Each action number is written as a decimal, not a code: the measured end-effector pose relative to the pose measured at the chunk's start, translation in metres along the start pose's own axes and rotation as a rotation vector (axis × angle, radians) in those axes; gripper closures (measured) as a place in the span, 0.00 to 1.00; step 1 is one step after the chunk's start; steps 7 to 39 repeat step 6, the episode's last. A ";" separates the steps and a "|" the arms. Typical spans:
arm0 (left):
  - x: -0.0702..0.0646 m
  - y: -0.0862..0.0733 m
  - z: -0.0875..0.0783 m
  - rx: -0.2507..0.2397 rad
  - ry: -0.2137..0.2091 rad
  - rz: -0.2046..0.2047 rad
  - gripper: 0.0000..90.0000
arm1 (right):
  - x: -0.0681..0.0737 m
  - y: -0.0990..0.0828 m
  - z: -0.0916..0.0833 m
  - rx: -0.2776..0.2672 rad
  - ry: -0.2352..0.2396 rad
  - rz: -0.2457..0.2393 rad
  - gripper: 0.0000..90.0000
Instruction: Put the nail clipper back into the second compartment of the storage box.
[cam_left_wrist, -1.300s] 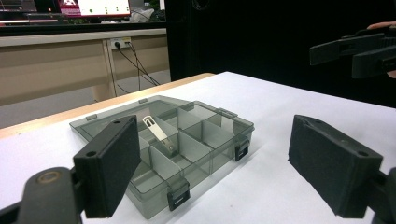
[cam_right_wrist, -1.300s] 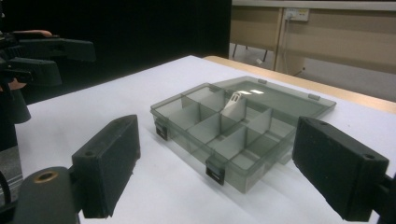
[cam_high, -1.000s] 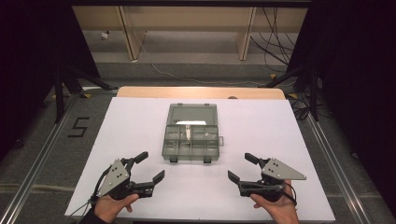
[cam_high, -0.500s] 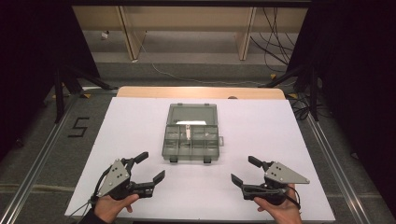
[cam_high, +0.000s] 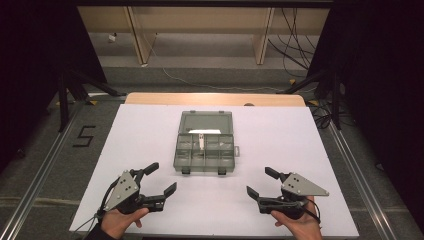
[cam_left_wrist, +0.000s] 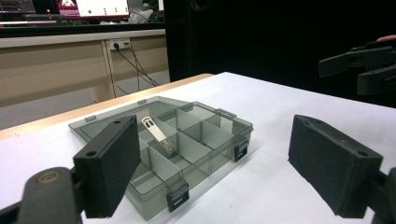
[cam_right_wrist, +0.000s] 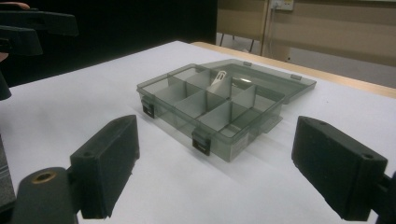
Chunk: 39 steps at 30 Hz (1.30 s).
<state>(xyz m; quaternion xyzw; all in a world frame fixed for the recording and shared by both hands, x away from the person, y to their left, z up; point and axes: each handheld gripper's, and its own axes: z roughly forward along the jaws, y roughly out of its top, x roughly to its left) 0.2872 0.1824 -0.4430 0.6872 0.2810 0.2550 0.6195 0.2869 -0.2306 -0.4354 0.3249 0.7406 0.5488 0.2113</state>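
Note:
A smoky translucent compartment box (cam_high: 205, 150) lies in the middle of the white table (cam_high: 300, 140), its lid (cam_high: 206, 121) folded flat behind it. A small metal clip (cam_high: 201, 141) rests across the dividers. My left gripper (cam_high: 162, 177) is held near the front edge, left of the box, jaws wide open and holding nothing. My right gripper (cam_high: 258, 181) mirrors it on the right, also open and holding nothing. In the left gripper view the box (cam_left_wrist: 187, 144) and clip (cam_left_wrist: 158, 133) lie ahead of the jaws. In the right gripper view the box (cam_right_wrist: 219, 107) sits just beyond the jaws.
Two black latches (cam_high: 204, 171) face the near side of the box. White table surface surrounds it on all sides. Beyond the far wooden edge (cam_high: 215, 98) are a floor with cables and desk legs. A "5" mark (cam_high: 84, 136) is on the floor at left.
My right gripper has drifted slightly toward the near edge of the table. The left gripper and the box have not moved.

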 end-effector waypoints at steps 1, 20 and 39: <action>0.000 0.000 0.000 0.000 0.000 0.000 0.18 | 0.000 0.000 0.000 0.000 0.004 -0.001 0.18; 0.000 0.000 0.001 0.004 0.002 0.004 0.18 | -0.001 0.000 0.000 -0.004 0.001 -0.007 0.18; 0.000 0.000 0.001 0.004 0.002 0.004 0.18 | -0.001 0.000 0.000 -0.004 0.001 -0.007 0.18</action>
